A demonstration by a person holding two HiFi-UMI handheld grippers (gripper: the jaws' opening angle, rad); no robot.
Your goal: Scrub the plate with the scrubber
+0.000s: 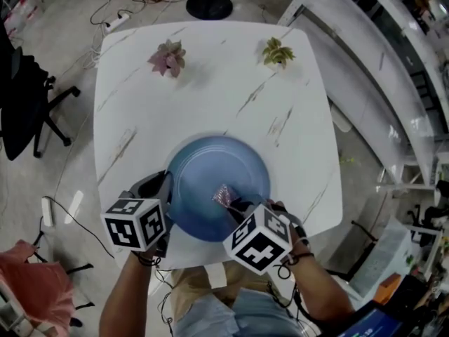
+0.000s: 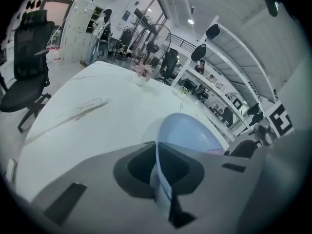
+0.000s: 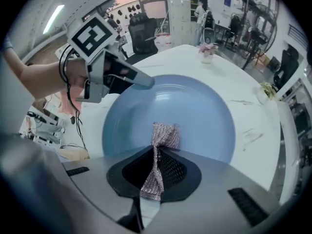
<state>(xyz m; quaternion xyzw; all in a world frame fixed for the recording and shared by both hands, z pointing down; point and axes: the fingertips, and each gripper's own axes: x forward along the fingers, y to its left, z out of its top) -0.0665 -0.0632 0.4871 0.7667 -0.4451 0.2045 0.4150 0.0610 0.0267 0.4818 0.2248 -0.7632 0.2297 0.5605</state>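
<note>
A round blue plate (image 1: 210, 177) lies on the white marble table (image 1: 210, 97) near its front edge. My left gripper (image 1: 167, 196) is shut on the plate's left rim; in the left gripper view the thin rim (image 2: 160, 177) runs edge-on between the jaws of the left gripper (image 2: 159, 182). My right gripper (image 1: 236, 206) is shut on a silvery-pink mesh scrubber (image 1: 224, 196). The scrubber (image 3: 164, 136) sticks out past the right gripper (image 3: 155, 175) and rests on the near inside of the plate (image 3: 195, 108). The left gripper (image 3: 142, 81) shows at the plate's far left edge.
A pink potted plant (image 1: 168, 58) and a green one (image 1: 278, 53) stand at the table's far side. A black office chair (image 1: 24, 104) stands left of the table, white shelving (image 1: 393, 69) to the right. The front table edge (image 1: 210, 255) is just under the grippers.
</note>
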